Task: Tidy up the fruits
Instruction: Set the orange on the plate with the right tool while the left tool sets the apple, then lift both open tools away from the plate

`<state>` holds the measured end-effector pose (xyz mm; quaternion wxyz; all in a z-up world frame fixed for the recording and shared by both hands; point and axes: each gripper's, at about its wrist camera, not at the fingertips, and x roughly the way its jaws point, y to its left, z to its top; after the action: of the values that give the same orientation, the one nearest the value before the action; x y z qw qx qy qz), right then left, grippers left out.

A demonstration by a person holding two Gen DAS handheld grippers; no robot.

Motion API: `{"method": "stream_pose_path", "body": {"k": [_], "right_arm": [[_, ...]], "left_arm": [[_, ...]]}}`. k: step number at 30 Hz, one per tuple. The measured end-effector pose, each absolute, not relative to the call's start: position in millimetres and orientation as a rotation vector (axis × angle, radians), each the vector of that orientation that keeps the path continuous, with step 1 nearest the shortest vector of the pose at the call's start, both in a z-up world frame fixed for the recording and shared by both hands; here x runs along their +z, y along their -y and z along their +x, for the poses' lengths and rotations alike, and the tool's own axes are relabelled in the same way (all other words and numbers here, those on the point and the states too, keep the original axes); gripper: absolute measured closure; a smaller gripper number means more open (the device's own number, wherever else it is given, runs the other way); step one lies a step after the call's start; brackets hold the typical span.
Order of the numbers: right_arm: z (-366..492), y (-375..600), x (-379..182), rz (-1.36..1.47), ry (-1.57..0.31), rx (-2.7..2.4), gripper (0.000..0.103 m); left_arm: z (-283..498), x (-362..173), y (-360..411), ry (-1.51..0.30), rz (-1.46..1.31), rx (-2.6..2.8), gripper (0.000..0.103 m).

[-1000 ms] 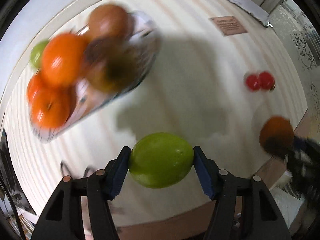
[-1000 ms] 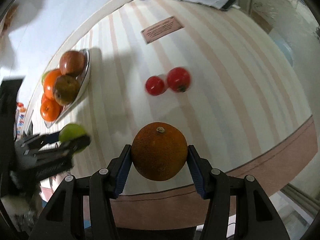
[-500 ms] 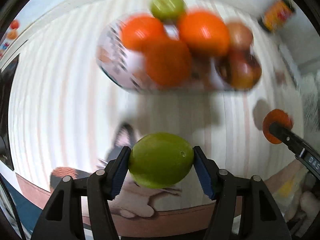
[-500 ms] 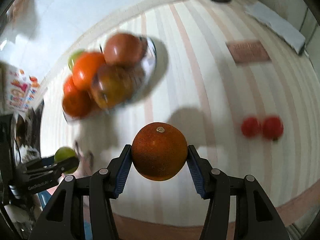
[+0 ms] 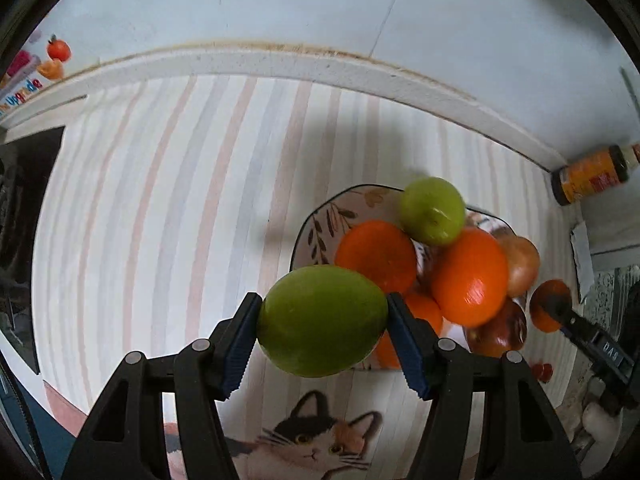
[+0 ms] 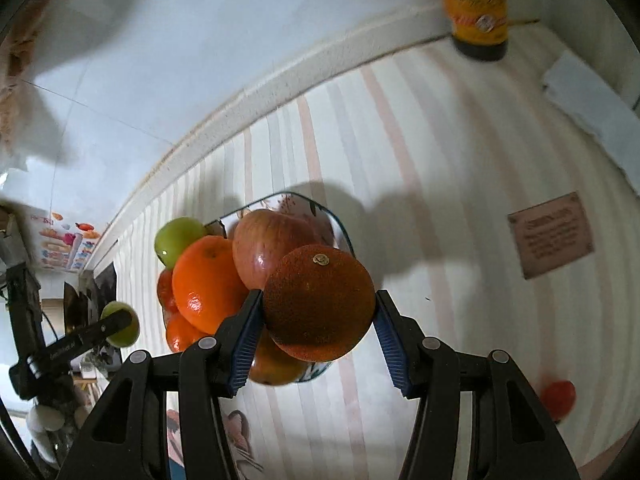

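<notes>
The left gripper (image 5: 322, 320) clamps a green fruit (image 5: 322, 320); the right gripper (image 6: 318, 308) clamps a dark orange (image 6: 318, 308); the piled fruit plate (image 5: 316, 220) lies at two o'clock of the green fruit.

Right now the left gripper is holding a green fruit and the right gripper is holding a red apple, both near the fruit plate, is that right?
Not quite. The right gripper is shut on a dark orange, not a red apple; the right wrist view shows its speckled orange skin and stem end. The rest holds: the left gripper holds a green fruit, and both are near the fruit plate.
</notes>
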<state>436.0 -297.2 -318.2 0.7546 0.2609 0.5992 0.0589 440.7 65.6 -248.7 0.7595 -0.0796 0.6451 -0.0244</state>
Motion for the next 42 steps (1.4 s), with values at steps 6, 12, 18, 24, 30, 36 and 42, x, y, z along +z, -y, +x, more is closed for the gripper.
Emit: {"method": "stream_pose_path", "body": {"k": [6, 12, 18, 24, 30, 36, 42], "right_arm": [[446, 288, -329, 0.535, -1.342, 0.123, 0.045], [445, 283, -334, 0.507, -1.372, 0.127, 0.044], [447, 282, -334, 0.512, -1.379, 0.12, 0.036], [447, 284, -334, 0.535, -1.385, 0.102, 0.021], [439, 284, -318, 0.431, -1.352, 0.027, 0.009], [420, 258, -285, 0.206, -1.301, -0.043, 0.009], [392, 236, -255, 0.129, -1.253, -0.043, 0.009]], "left_arm": [[450, -271, -58, -1.484, -0.21, -0.056, 0.042], [451, -290, -54, -1.54, -0.232, -0.062, 0.042], [449, -292, -52, -1.545, -0.234, -0.057, 0.041], [447, -287, -51, -1.522, -0.219, -0.042, 0.016], [438, -272, -47, -1.479, -0.154, -0.017, 0.005], [415, -242, -40, -1.374, -0.029, 0.032, 0.004], [381, -214, -29, -1.283, 0.051, 0.057, 0.004]]}}
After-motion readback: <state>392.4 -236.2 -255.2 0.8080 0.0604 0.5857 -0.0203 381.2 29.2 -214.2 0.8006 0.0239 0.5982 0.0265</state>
